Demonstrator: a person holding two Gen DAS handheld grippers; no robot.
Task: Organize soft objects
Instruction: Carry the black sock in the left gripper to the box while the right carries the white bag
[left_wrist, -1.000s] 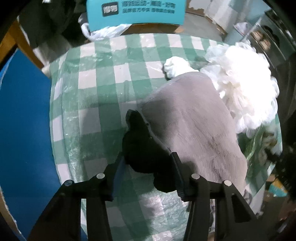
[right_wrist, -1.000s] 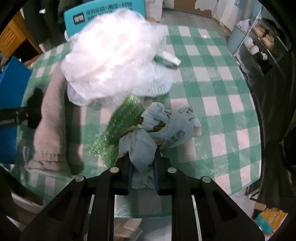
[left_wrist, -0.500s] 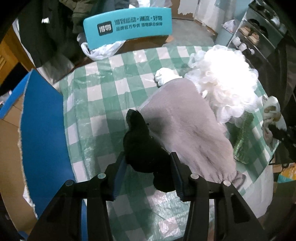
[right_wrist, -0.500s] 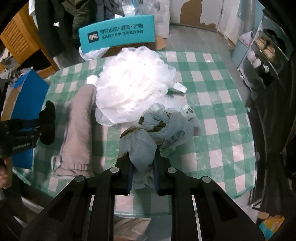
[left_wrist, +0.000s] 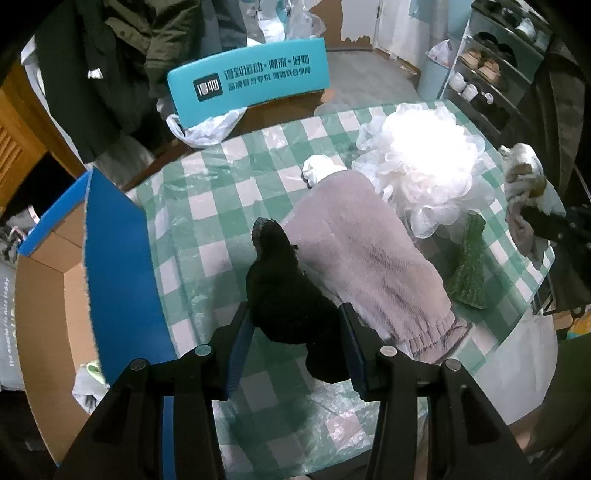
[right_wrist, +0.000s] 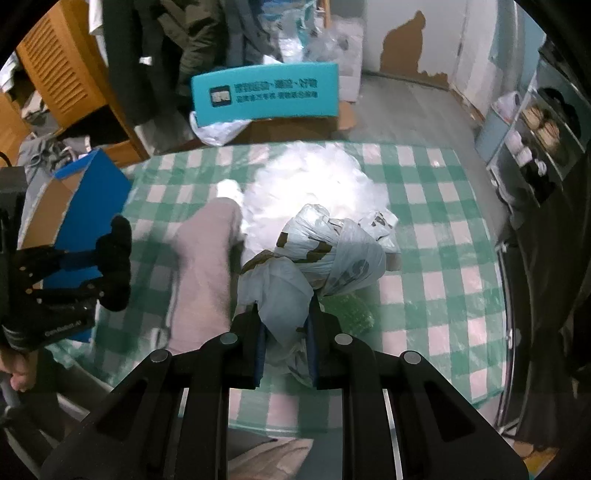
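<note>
Black sock (left_wrist: 284, 291) pinched mid-frame by left gripper (left_wrist: 295, 343); crinkly plastic bag (right_wrist: 325, 258), light, slippery, clamped tight in right gripper (right_wrist: 284, 343).

Dim, fisheye-warped, glare-blown, partly blurred

On the table (left_wrist: 229, 192): towel (left_wrist: 369, 254) in the middle, bath pouf (left_wrist: 428, 162) behind-right, scrubbing cloth (left_wrist: 469, 269) right of the towel. Cardboard box (left_wrist: 110, 258) at left, off the edge.
</note>
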